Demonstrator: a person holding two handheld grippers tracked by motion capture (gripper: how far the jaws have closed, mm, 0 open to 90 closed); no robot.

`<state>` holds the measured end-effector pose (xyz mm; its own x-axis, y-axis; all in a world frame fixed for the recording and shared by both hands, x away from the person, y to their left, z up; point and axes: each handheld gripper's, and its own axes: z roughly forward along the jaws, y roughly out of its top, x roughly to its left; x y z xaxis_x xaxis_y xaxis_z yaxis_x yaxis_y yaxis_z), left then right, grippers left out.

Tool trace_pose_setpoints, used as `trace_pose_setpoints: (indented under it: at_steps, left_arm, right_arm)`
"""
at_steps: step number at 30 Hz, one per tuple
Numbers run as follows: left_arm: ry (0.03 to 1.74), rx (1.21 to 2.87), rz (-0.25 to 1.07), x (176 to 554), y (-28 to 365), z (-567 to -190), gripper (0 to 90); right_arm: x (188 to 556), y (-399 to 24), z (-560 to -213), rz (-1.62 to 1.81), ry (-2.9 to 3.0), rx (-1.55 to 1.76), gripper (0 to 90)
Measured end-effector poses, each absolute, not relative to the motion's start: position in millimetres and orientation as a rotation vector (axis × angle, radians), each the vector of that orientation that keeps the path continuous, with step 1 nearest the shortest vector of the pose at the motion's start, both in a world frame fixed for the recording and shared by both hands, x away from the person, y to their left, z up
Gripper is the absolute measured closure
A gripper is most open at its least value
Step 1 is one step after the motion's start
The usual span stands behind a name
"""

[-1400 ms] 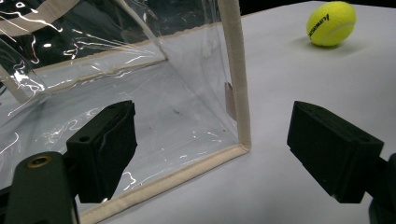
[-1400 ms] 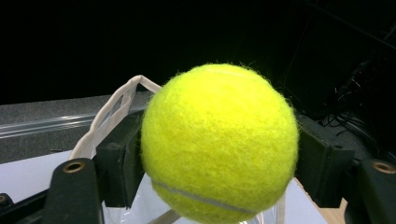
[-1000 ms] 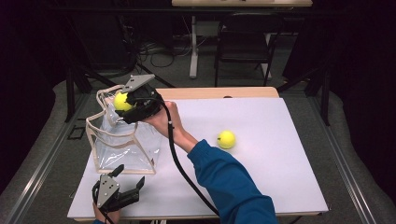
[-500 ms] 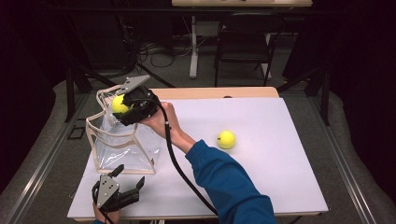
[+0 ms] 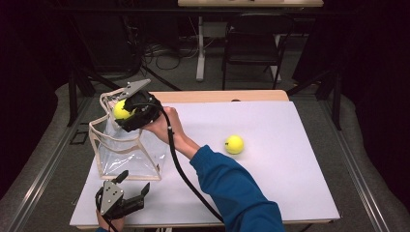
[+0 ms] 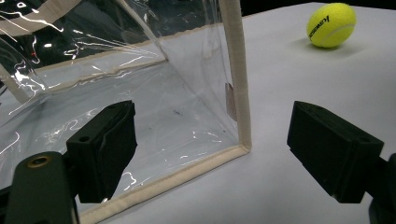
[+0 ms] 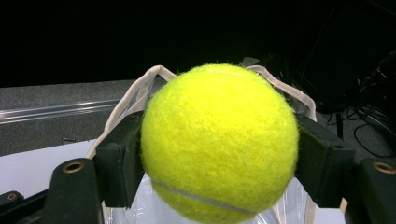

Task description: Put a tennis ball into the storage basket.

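On a smooth white tabletop (image 5: 290, 159), the right tool (image 5: 126, 112) clamps a fuzzy yellow tennis ball (image 7: 219, 142) above a clear, cream-edged plastic bag (image 5: 123, 152); the left tool (image 5: 129, 189) rests wide open nearby, a second ball (image 5: 234, 144) lying well apart.

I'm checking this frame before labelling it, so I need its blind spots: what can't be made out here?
- Left hand: high view, cut off by the bottom edge.
- Clear bag opening: right gripper view, hidden behind the held tennis ball.
- Print on the loose tennis ball: high view, too small to read.
- Room behind the table: too dark.
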<state>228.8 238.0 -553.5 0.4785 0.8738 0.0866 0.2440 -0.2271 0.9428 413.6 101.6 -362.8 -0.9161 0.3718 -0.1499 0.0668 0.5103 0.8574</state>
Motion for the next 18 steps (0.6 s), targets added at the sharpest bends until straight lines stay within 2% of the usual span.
trace_pose_setpoints:
  at_steps: [18]
  left_arm:
    - [0.954, 1.731, 0.799, 228.0, 238.6, -553.2, 16.0]
  right_arm:
    - [413.7, 112.9, -367.5, 1.298, 2.505, 0.361, 26.1]
